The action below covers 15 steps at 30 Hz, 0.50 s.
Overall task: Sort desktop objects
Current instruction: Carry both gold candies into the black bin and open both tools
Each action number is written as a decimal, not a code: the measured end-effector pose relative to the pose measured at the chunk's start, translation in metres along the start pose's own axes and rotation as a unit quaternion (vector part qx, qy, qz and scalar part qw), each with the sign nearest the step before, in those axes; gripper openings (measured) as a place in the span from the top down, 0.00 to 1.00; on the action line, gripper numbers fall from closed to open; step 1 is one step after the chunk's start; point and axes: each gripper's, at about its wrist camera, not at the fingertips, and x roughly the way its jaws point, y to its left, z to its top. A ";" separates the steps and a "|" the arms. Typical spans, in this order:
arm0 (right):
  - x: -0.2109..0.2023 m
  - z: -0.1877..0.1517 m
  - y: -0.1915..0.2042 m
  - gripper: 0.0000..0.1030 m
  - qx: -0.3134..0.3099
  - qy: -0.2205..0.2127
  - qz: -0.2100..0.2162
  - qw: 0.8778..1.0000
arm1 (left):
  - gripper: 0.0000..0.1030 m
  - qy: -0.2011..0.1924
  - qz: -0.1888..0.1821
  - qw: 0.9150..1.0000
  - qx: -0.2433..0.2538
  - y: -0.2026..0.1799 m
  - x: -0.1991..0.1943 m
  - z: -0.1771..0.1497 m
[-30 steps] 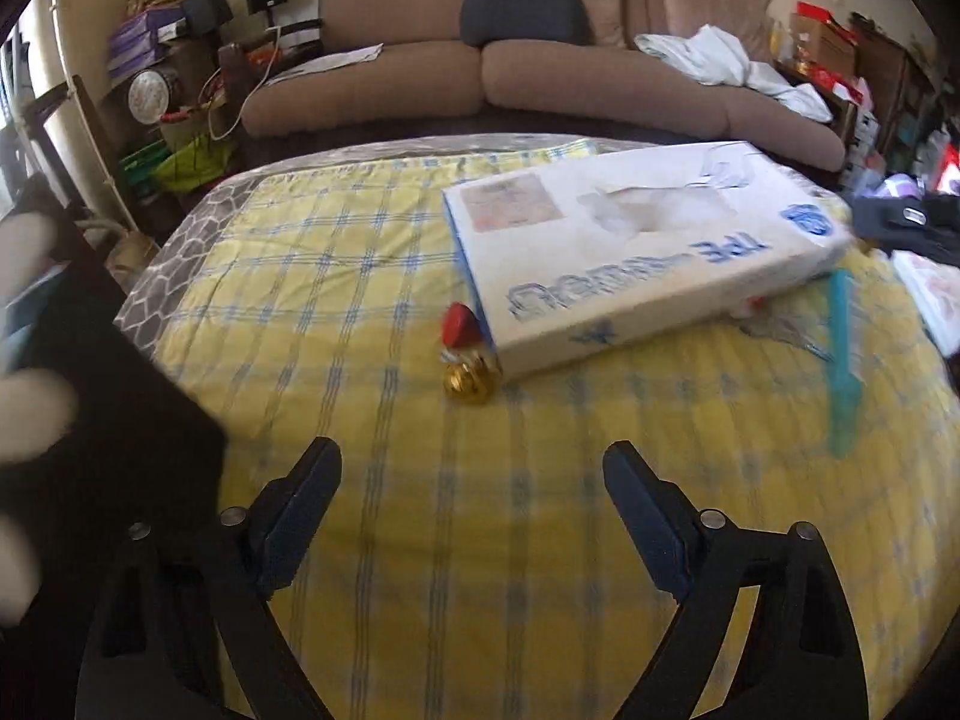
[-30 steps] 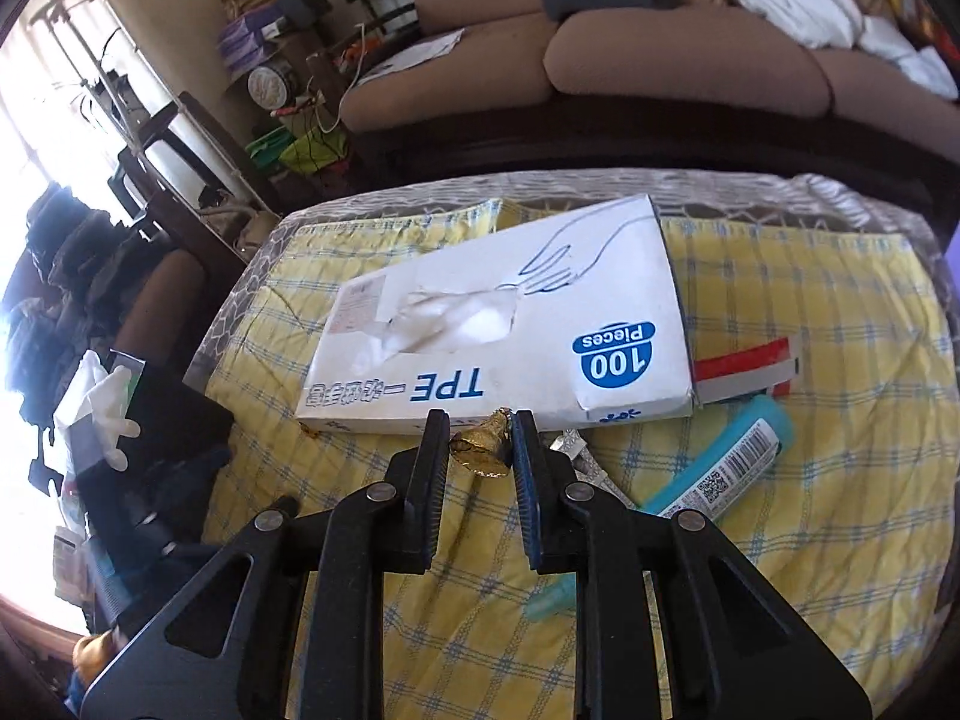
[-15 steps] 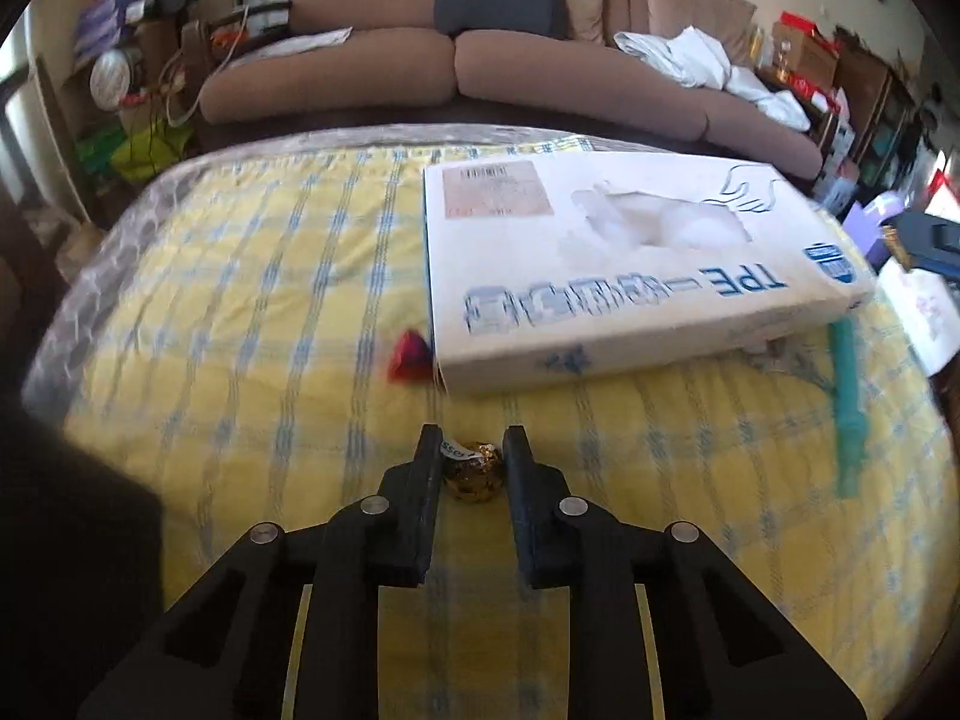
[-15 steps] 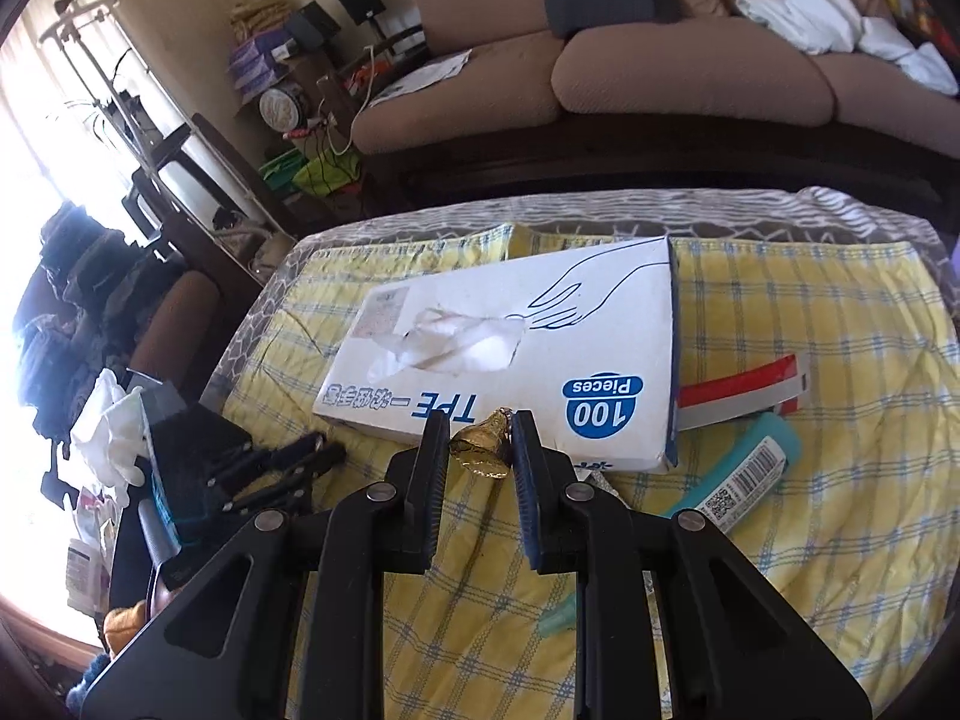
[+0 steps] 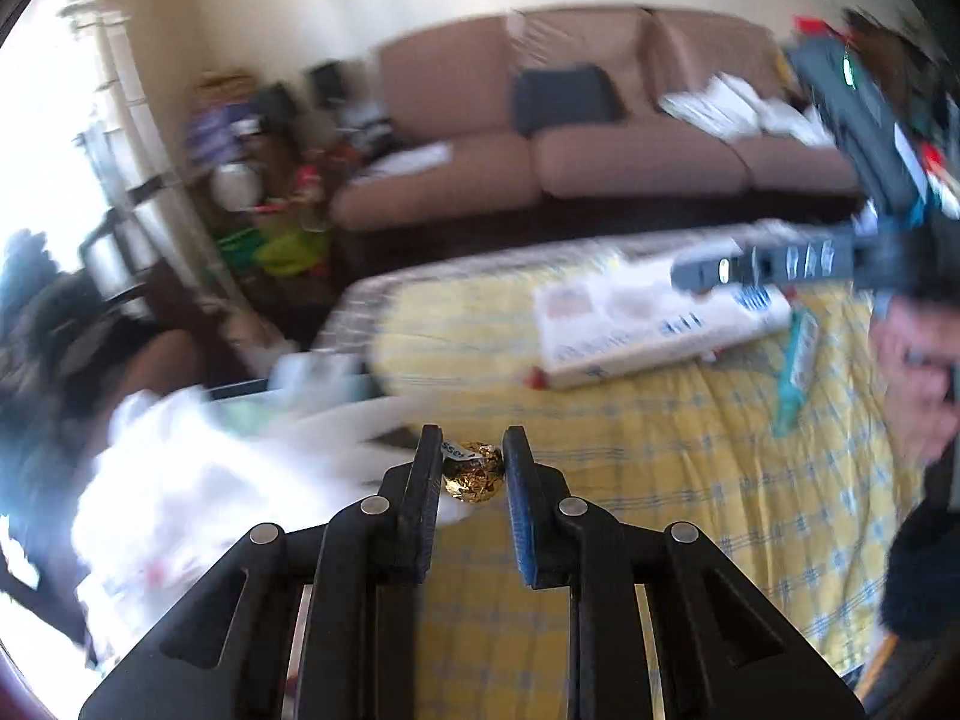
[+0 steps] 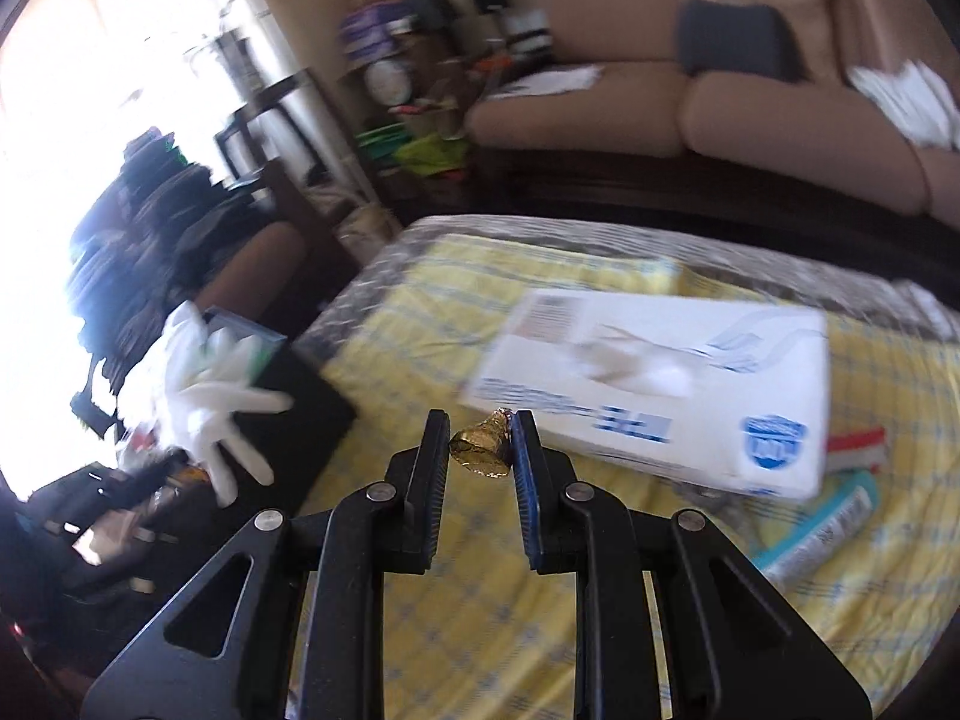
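L gripper (image 5: 473,468) pinching gold foil ball (image 5: 474,473), R gripper (image 6: 481,447) gripping prob. gold choc (image 6: 483,445)

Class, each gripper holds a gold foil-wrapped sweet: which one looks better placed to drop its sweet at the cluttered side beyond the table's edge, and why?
Left, probably. The left gripper with its round gold foil sweet hangs at the yellow checked tablecloth's edge beside the clutter, while the right gripper and its crumpled gold foil sweet sit over the cloth.

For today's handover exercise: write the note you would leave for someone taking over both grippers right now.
Left gripper: shut on a round gold-foil chocolate, lifted clear of the yellow checked cloth.
Right gripper: shut on a crumpled gold wrapper piece, also off the cloth.
Still on the cloth: glove box, teal tube.
Done: two foil items picked up. Left: deposit both, then sort the rest.
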 end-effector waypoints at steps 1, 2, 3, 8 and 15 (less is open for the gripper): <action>0.000 0.001 0.010 0.81 -0.009 -0.001 0.005 1.000 | 0.81 -0.006 0.018 1.000 -0.024 0.012 -0.012 -0.001; 0.000 0.001 0.023 0.81 -0.021 -0.001 0.013 1.000 | 0.80 -0.016 0.032 0.998 -0.049 0.024 -0.022 -0.003; 0.000 0.001 0.037 0.81 -0.037 0.000 0.023 0.999 | 0.80 -0.028 0.048 0.996 -0.073 0.038 -0.030 -0.006; -0.003 -0.004 0.102 0.81 -0.102 -0.009 0.064 0.993 | 0.80 -0.045 0.135 0.977 -0.159 0.100 -0.045 -0.030; 0.014 -0.028 0.194 0.81 -0.193 0.019 0.122 0.973 | 0.80 -0.050 0.197 0.948 -0.245 0.166 -0.058 -0.068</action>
